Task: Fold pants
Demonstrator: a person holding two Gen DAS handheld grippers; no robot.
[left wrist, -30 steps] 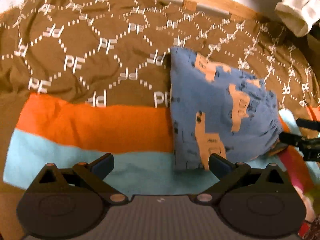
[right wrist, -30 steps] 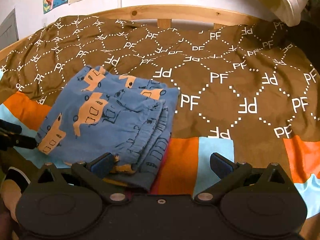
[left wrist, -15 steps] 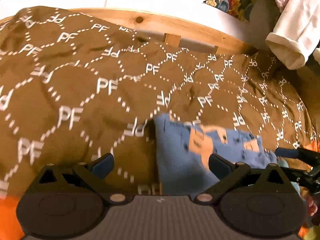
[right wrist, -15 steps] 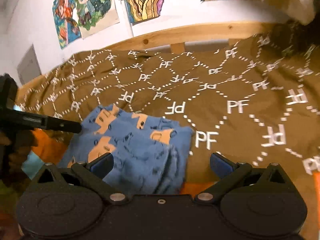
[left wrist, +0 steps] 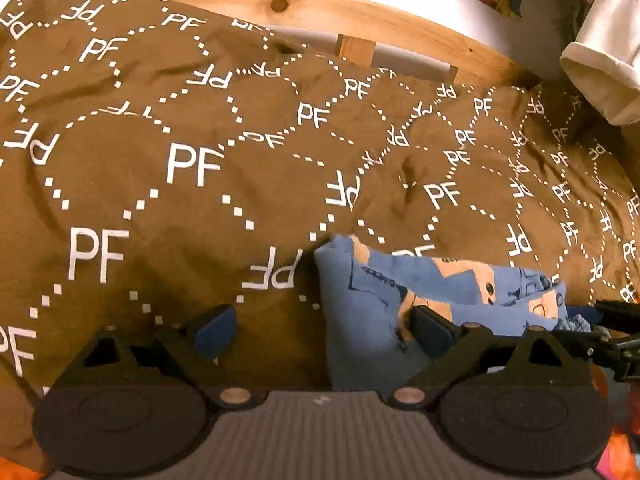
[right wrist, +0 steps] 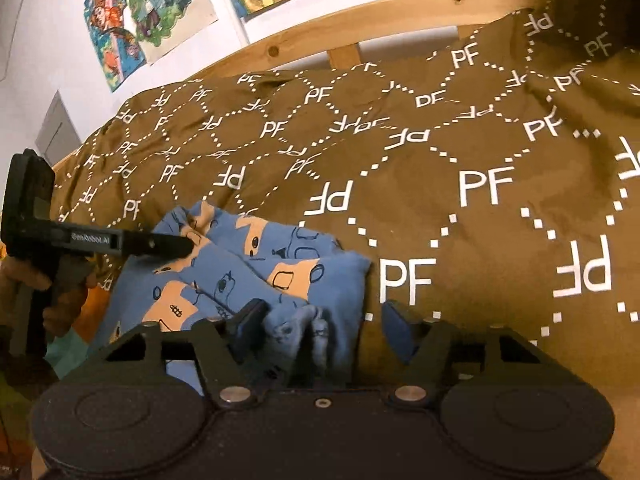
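Folded blue pants (left wrist: 368, 304) with orange vehicle prints lie on the brown "PF" quilt (left wrist: 192, 208). My left gripper (left wrist: 322, 332) straddles their left edge, its jaws wide and just starting to close; its right finger (left wrist: 432, 330) is over the cloth, the left over bare quilt. In the right wrist view the pants (right wrist: 256, 272) show a bunched, layered right edge between the jaws of my right gripper (right wrist: 324, 328), which are closing. Its left finger (right wrist: 248, 322) is at the cloth, while its right finger stands clear. The left gripper (right wrist: 176, 245) tips the pants' far corner.
A wooden bed rail (left wrist: 360, 20) runs along the back below a white wall with drawings (right wrist: 152, 16). A white garment (left wrist: 600, 64) hangs at the upper right. A person's hand (right wrist: 60, 300) holds the left gripper's handle. Orange blanket (left wrist: 616, 452) shows low on the right.
Both grippers have come in low at the pants, one at each side edge. The orange and teal stripes have slid out of the left view. The right jaws have narrowed around the bunched edge.
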